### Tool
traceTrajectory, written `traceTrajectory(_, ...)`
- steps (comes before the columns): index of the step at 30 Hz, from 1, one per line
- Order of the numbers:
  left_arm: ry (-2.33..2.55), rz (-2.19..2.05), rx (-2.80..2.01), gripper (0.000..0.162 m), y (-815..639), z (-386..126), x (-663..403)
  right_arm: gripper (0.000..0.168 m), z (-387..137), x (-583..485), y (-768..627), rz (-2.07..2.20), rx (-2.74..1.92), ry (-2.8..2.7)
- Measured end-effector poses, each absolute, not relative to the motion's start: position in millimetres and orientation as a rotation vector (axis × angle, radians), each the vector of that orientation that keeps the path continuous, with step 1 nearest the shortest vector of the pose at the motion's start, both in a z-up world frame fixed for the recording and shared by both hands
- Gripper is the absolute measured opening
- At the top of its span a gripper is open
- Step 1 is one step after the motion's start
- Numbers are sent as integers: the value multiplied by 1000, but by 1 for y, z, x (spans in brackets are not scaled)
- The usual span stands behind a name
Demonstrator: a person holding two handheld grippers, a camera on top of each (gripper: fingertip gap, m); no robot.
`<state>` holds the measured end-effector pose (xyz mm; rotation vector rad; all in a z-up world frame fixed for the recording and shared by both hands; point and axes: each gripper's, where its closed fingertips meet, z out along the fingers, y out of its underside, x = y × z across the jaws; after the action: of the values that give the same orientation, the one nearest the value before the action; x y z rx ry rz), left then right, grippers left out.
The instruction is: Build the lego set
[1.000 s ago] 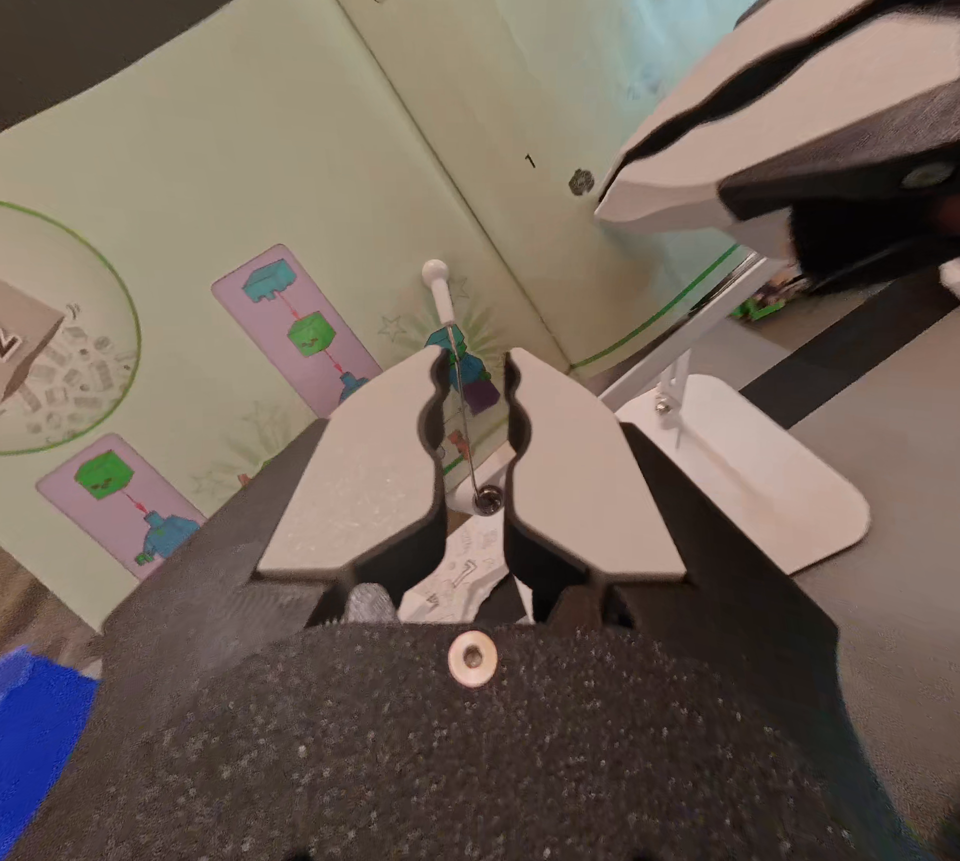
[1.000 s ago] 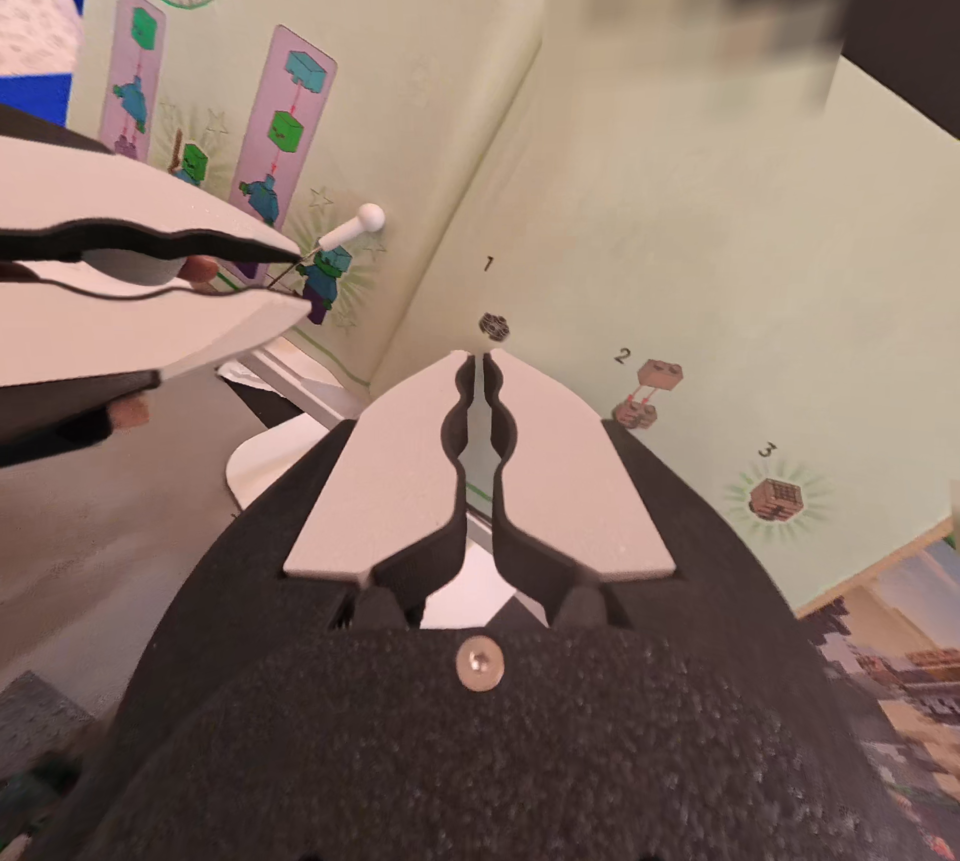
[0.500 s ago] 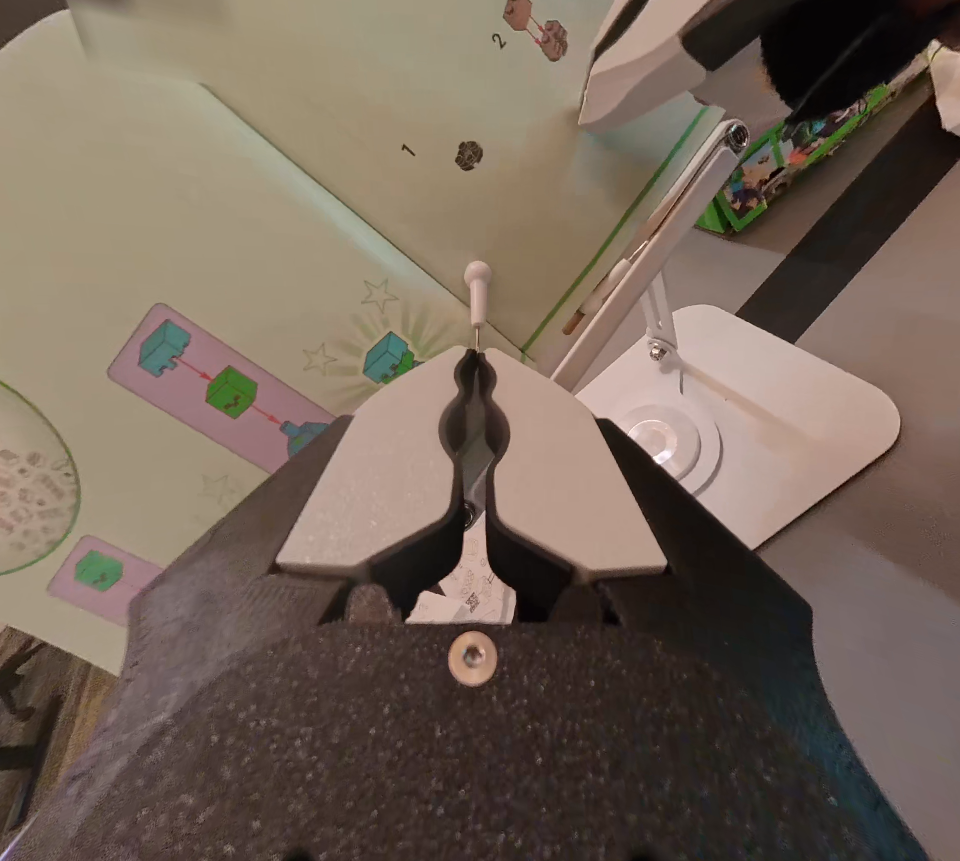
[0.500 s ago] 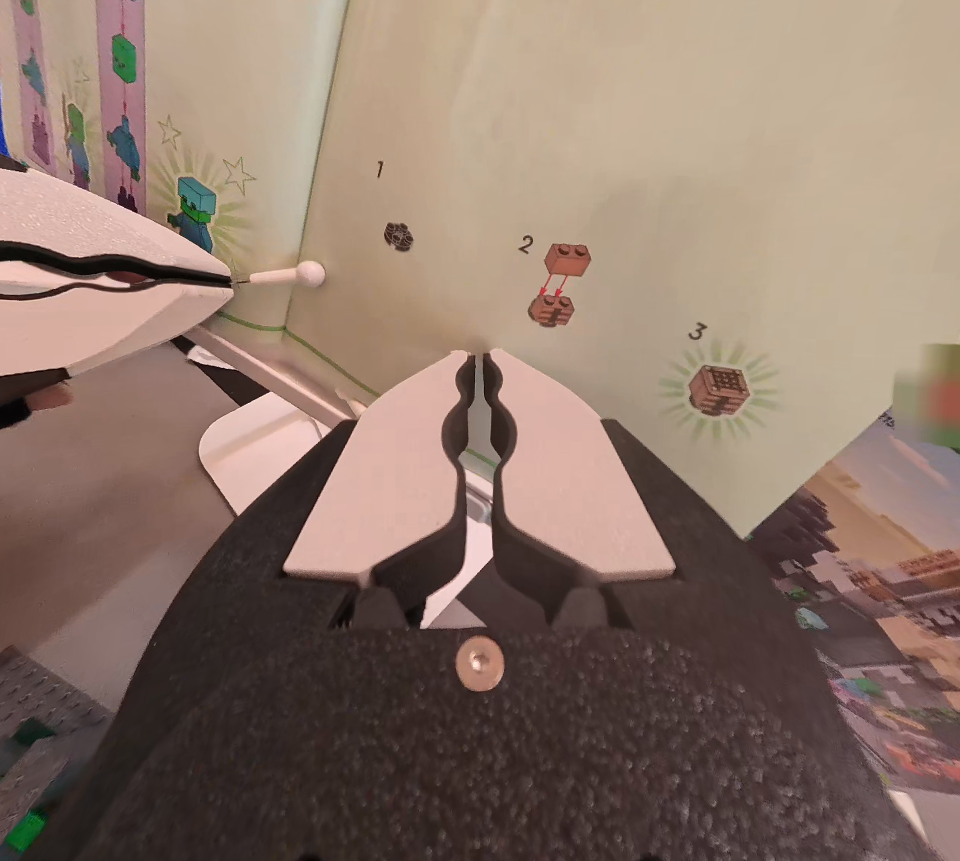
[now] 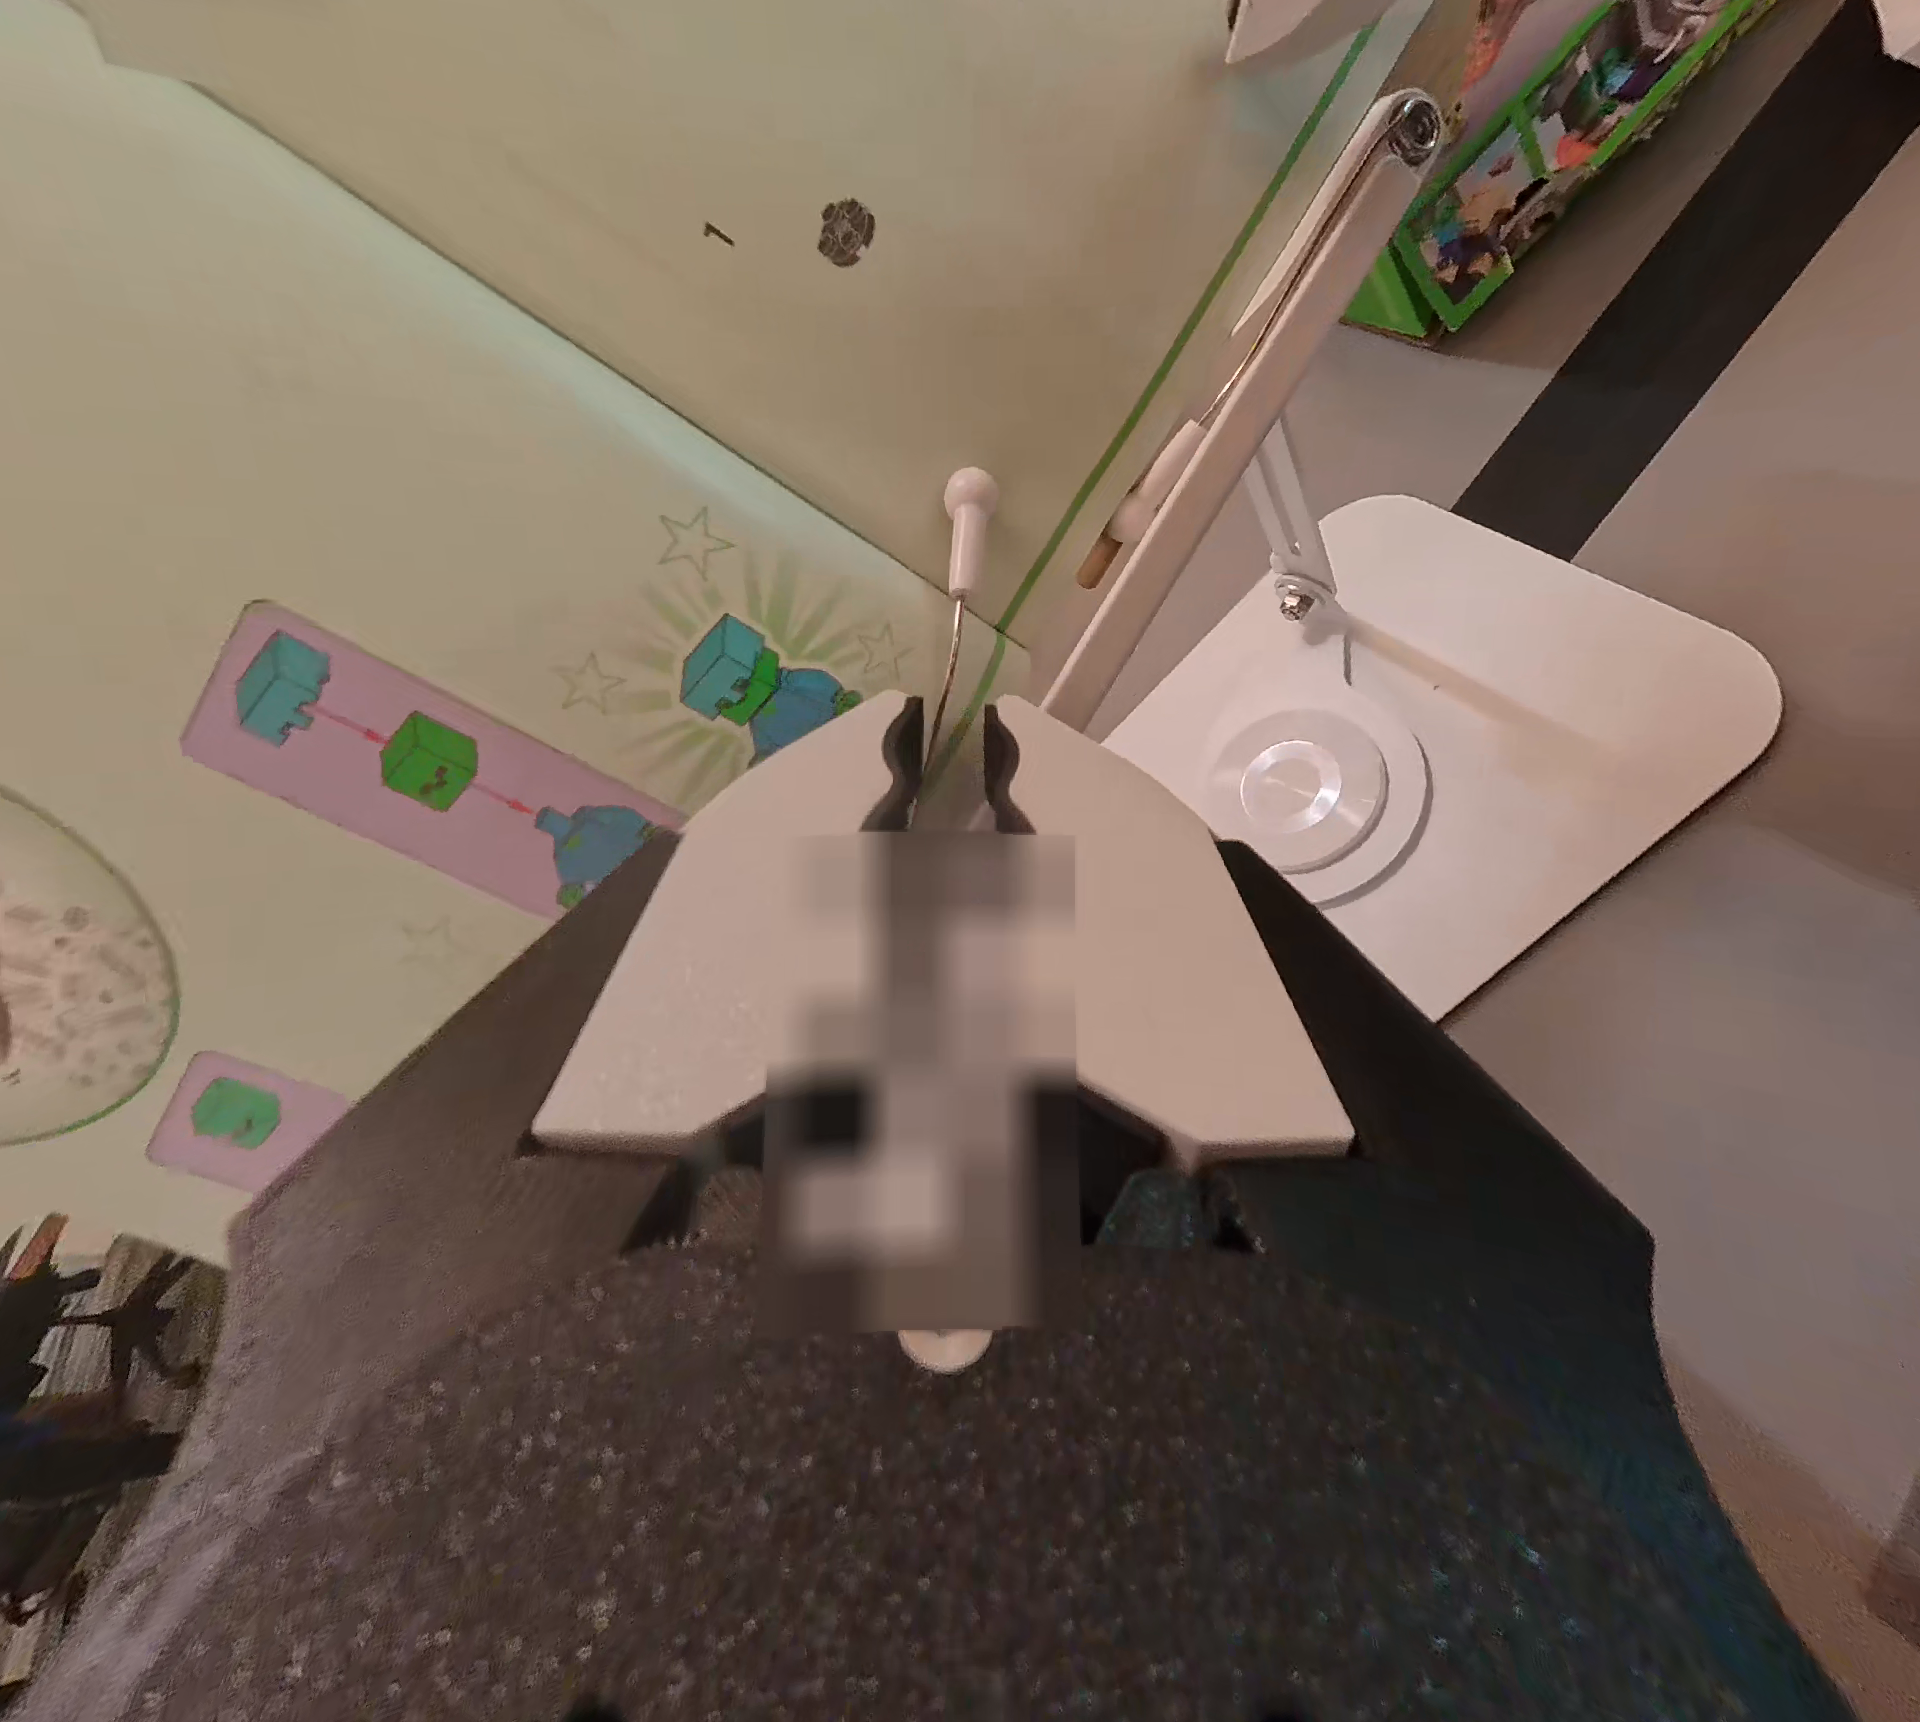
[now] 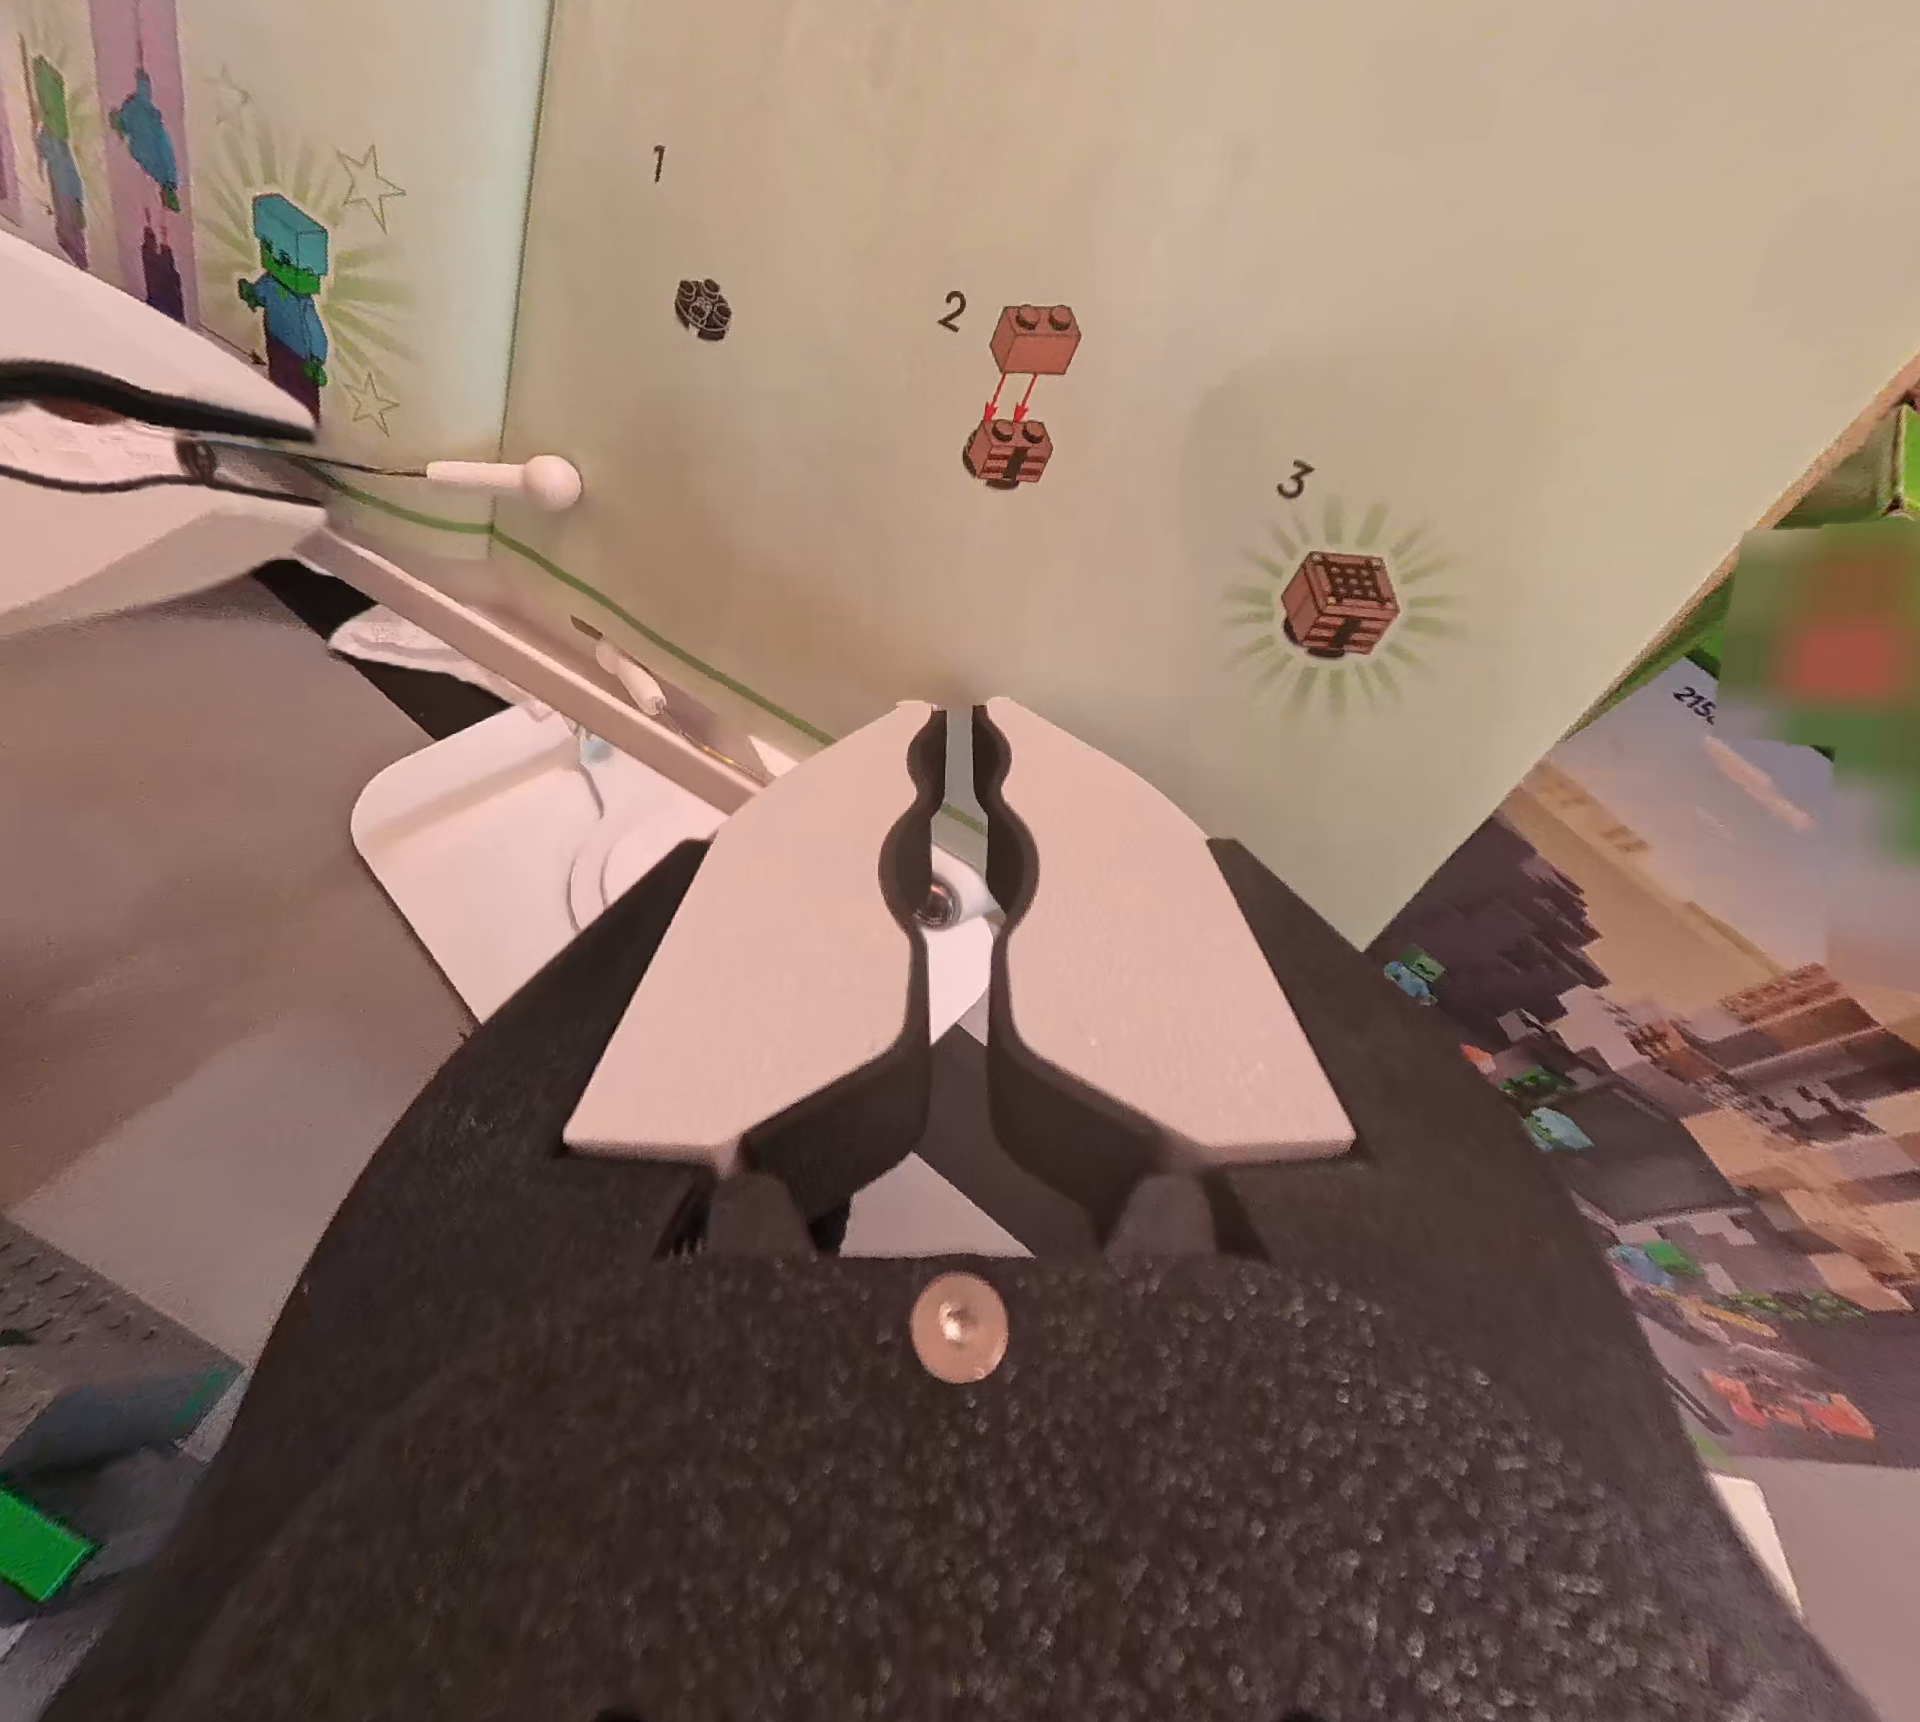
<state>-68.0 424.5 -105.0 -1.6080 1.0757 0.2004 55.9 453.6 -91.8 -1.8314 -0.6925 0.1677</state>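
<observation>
My left hand-held gripper [image 5: 948,722] is clamped on the thin wire of a page-holder arm [image 5: 964,550], the white-tipped clip that belongs to the book stand [image 5: 1558,737]. The wire runs straight out ahead between my fingertips, and its white knob sits just beyond them, at the fold of the instruction booklet [image 5: 520,270]. The booklet stands open on the stand right in front of both my tools, leaning back, with its lower edge just ahead of my left fingertips.

My right hand-held gripper [image 6: 958,711] is nearly together, with only a narrow slit between the fingers and nothing in it. It hovers just short of the bottom edge of the right-hand page, below the brown brick drawings. In the right wrist view the left tool comes in from my left, and the clip's long axis lies sideways across the page, knob pointing toward the right-hand page.

So the clip is the thing that matters, and only my left holds it. I judge that I am setting it against the booklet so the pages stay open; the knob has to land flat on the paper near the fold. My right is closer to the loose right-hand page and could steady it.

The set's box [image 5: 1538,145] lies farther off on the table [image 5: 1714,1101], ahead and to my right. A few green pieces [image 6: 36,1558] lie low to the left of my right tool.
</observation>
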Motion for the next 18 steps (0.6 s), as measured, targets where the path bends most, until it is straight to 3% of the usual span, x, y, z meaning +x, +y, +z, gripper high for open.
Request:
traceTrajectory(1,1070,192,-1595,12,421,-103,-69,4,-92,56,453,168,-1828,-696)
traceTrajectory(11,818,-76,-1553,8,316,-73,-132,5,-66,44,383,315,-1625,-791)
traceTrajectory(18,637,-64,-1764,6,257,-111,-219,5,-94,37,303,494,-1600,-833)
